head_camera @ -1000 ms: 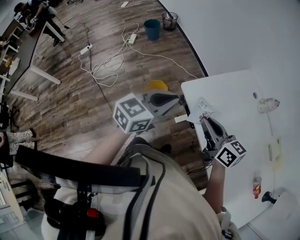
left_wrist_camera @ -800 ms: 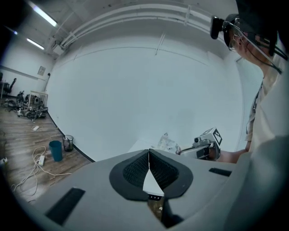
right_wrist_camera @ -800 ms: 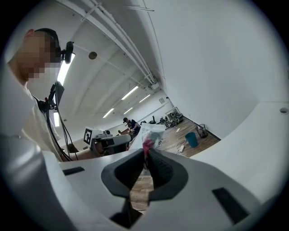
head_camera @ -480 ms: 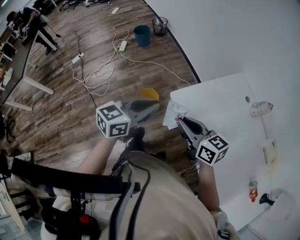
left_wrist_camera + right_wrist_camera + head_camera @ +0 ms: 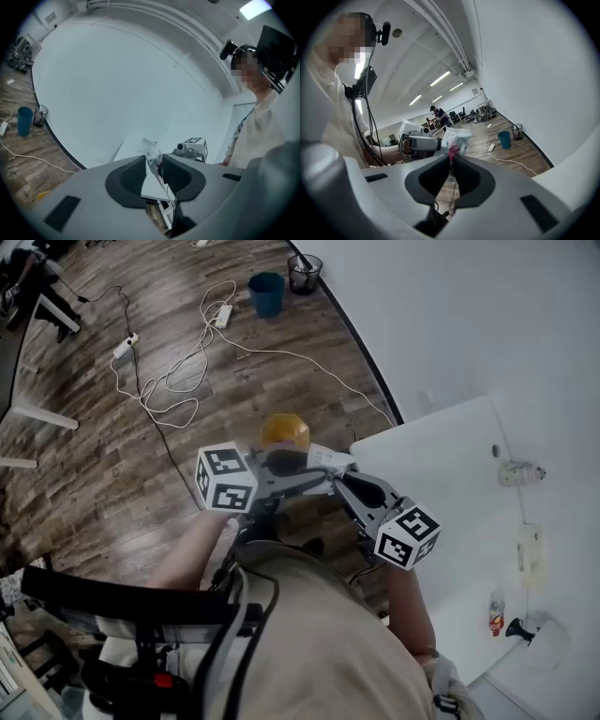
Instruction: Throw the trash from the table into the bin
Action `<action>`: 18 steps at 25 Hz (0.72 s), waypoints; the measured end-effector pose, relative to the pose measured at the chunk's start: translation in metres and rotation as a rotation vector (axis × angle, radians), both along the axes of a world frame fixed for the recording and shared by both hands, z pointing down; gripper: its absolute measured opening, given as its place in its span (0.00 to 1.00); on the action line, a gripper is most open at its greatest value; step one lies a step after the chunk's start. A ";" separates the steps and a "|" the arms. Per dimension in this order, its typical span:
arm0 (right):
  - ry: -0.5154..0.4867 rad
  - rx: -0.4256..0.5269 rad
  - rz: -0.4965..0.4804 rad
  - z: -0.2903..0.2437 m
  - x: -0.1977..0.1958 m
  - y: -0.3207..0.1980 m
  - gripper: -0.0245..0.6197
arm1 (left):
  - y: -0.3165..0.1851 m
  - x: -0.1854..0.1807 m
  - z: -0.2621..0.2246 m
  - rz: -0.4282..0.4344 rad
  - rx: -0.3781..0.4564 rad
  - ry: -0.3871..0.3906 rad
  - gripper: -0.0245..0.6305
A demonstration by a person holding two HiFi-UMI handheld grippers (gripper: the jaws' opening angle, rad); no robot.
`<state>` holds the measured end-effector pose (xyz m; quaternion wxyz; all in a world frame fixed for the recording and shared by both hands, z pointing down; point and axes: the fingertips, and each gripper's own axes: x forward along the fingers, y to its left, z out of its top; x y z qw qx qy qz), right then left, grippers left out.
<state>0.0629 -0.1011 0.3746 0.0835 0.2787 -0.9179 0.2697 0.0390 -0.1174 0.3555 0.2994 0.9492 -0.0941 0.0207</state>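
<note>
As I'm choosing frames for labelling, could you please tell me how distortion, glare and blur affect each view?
Head view: evenly lit, sharp, dark skirting line bowed. Left gripper view: strong fisheye, black corners, bright ceiling light blown out. Right gripper view: same fisheye; crumpled white wrapper in focus.

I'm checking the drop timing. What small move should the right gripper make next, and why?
Probably shift the right gripper a little toward the yellow bin, then open: its jaws are shut on the wrapper, which in the head view appears beside the bin, not yet over its mouth.
</note>
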 end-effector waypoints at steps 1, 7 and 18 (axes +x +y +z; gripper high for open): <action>0.000 -0.009 -0.004 0.003 -0.012 -0.009 0.10 | -0.009 -0.011 0.005 0.011 -0.014 0.010 0.16; 0.062 -0.086 0.030 0.037 -0.070 -0.050 0.23 | -0.053 -0.074 0.041 -0.007 -0.072 0.000 0.07; 0.136 -0.209 0.143 0.079 -0.058 -0.062 0.11 | -0.155 -0.147 0.202 -0.324 -0.246 -0.295 0.06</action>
